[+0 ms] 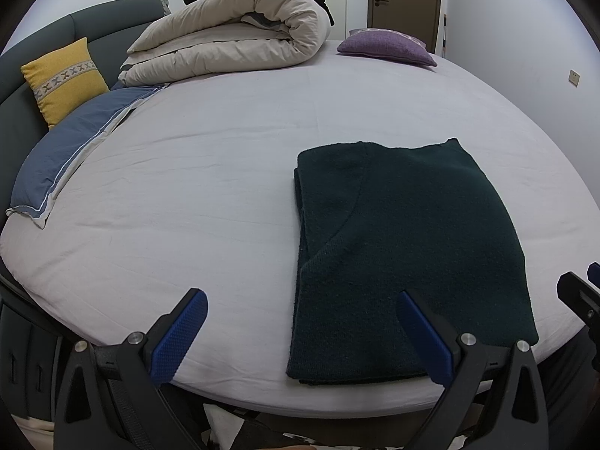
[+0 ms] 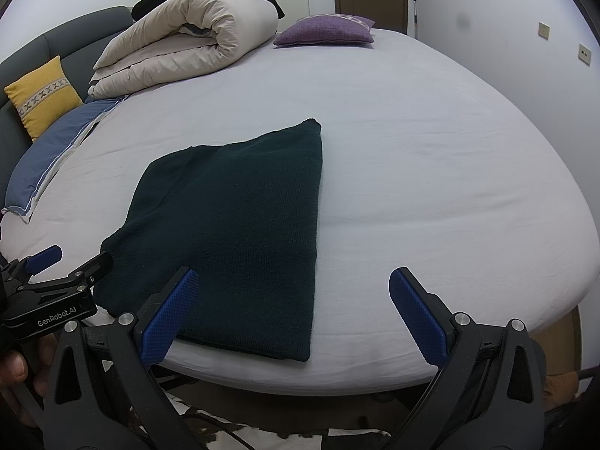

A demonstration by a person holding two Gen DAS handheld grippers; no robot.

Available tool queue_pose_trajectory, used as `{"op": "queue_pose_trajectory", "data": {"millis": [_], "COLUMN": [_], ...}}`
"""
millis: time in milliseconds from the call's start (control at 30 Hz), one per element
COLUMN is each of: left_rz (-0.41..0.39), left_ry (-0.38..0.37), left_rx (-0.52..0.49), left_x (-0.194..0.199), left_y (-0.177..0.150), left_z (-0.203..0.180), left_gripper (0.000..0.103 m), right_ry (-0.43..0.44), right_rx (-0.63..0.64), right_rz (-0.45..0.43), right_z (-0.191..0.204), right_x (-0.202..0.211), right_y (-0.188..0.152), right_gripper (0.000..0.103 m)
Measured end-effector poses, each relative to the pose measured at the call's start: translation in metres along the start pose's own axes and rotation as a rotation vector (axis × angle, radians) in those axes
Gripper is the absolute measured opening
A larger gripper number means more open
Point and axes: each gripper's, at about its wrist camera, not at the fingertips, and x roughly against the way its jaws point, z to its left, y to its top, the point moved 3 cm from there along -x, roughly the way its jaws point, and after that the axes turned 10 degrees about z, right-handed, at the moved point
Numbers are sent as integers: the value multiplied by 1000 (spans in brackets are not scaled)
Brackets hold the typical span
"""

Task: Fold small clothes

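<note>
A dark green knitted garment lies folded into a flat rectangle on the white bed sheet, near the front edge. It also shows in the right wrist view. My left gripper is open and empty, above the garment's front left corner. My right gripper is open and empty, above the garment's front right corner. The left gripper shows in the right wrist view at the garment's left side. Part of the right gripper shows at the right edge of the left wrist view.
A rolled beige duvet lies at the back of the bed. A purple cushion sits back right. A yellow cushion and a blue pillow lie at the left by the grey headboard. The bed's front edge is just below the grippers.
</note>
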Motion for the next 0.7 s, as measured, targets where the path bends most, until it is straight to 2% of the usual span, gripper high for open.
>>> {"op": "queue_pose_trajectory", "data": {"millis": [700], "left_rz": [3], "left_ry": [-4], "left_rx": [-2], "left_x": [-1], "left_y": [-1], "left_z": [-2], "left_gripper": [103], "right_ry": [6], "right_rx": [0], "right_rz": [0], "right_z": [3], "right_x": [-1], "right_y": [-2], "right_gripper": [103]}}
